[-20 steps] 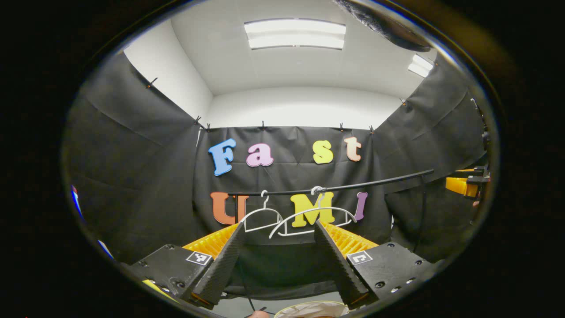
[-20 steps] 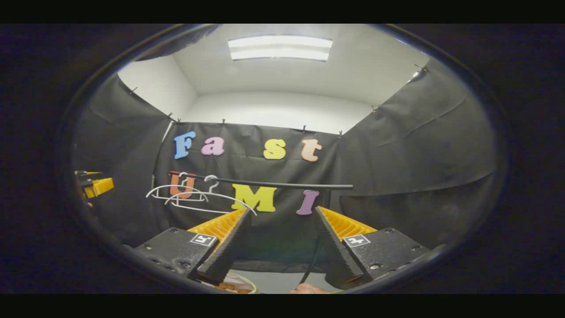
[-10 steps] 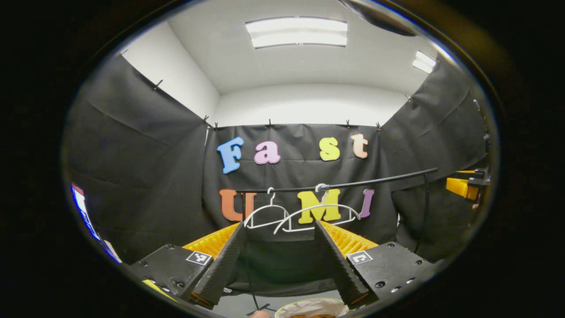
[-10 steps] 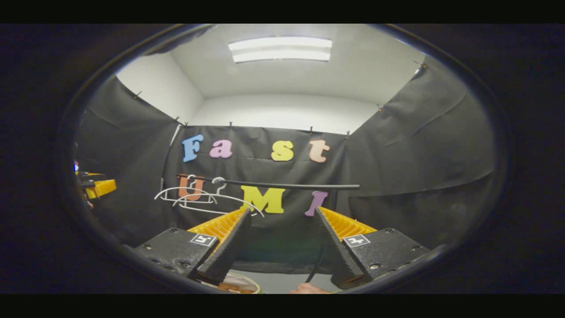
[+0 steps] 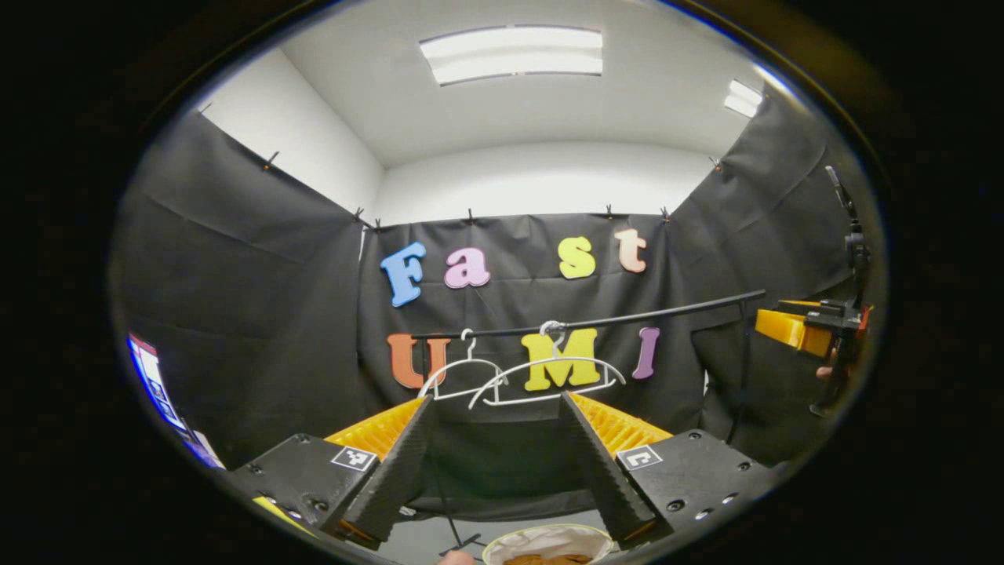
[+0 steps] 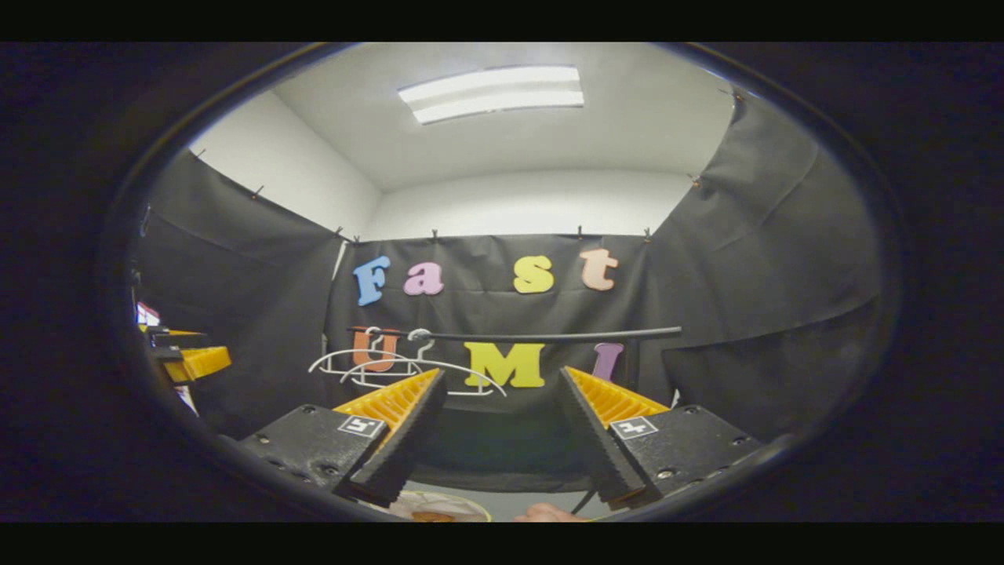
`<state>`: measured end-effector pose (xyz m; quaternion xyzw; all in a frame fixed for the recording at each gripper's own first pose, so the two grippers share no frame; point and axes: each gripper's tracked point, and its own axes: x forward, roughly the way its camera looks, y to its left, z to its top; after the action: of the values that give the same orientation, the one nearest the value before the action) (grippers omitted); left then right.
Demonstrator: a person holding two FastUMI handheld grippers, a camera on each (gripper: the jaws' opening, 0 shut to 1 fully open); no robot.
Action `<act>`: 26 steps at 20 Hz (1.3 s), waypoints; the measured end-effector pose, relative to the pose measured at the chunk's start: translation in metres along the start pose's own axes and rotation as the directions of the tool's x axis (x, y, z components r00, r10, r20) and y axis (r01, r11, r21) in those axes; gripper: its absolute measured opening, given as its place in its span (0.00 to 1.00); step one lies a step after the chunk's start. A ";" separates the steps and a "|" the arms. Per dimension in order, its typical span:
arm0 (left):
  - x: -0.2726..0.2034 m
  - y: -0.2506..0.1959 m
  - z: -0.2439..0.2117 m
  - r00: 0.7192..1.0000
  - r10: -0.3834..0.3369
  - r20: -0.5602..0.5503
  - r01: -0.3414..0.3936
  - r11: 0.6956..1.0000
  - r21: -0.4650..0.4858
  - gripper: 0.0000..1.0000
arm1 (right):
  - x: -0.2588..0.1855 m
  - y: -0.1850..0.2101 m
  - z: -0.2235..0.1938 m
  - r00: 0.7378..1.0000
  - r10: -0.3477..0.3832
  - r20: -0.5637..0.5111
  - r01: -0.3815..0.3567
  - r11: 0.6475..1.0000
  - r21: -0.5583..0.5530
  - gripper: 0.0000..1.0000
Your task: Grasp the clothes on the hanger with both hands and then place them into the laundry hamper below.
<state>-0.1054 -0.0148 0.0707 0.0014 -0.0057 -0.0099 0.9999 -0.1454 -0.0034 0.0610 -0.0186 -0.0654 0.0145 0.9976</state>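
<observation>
You are holding left gripper (image 5: 496,463) wide, empty, facing rail (image 5: 596,321). Right gripper (image 6: 502,439) also gaping, gripping nothing. Hangers (image 5: 541,377) are hanging bare on rail, ahead and above left gripper, left of right gripper's line; long axis running along rail. Left gripper sitting nearer. Hamper (image 5: 547,544) is lying below, just under left fingers (image 5: 392,479), orange cloth inside. Judging clothes already dropped in; no garment showing on hangers.
</observation>
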 end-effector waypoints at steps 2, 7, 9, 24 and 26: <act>-0.004 0.001 0.003 1.000 0.019 -0.001 -0.019 1.000 -0.007 0.96 | 0.001 0.005 -0.001 1.000 0.024 0.001 -0.024 1.000 0.010 0.94; -0.008 0.003 0.009 0.998 0.068 -0.005 -0.068 0.997 -0.040 1.00 | 0.001 0.007 -0.003 0.998 0.063 -0.004 -0.063 0.998 0.020 0.94; -0.010 0.003 0.009 0.997 0.082 -0.007 -0.082 0.996 -0.030 1.00 | 0.000 0.009 -0.004 0.997 0.073 -0.007 -0.073 0.997 0.024 0.94; -0.001 -0.021 0.006 0.998 0.059 -0.008 -0.059 0.998 -0.022 1.00 | 0.020 0.033 -0.015 0.990 0.141 -0.019 -0.140 0.988 0.060 0.94; -0.001 -0.019 0.005 0.998 0.061 -0.009 -0.061 0.998 -0.025 1.00 | 0.023 0.039 -0.015 0.988 0.156 -0.018 -0.155 0.986 0.057 0.94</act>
<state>-0.1066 -0.0340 0.0758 -0.0114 -0.0015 0.0207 0.9997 -0.1214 0.0352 0.0473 0.0039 -0.0522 0.0937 0.9942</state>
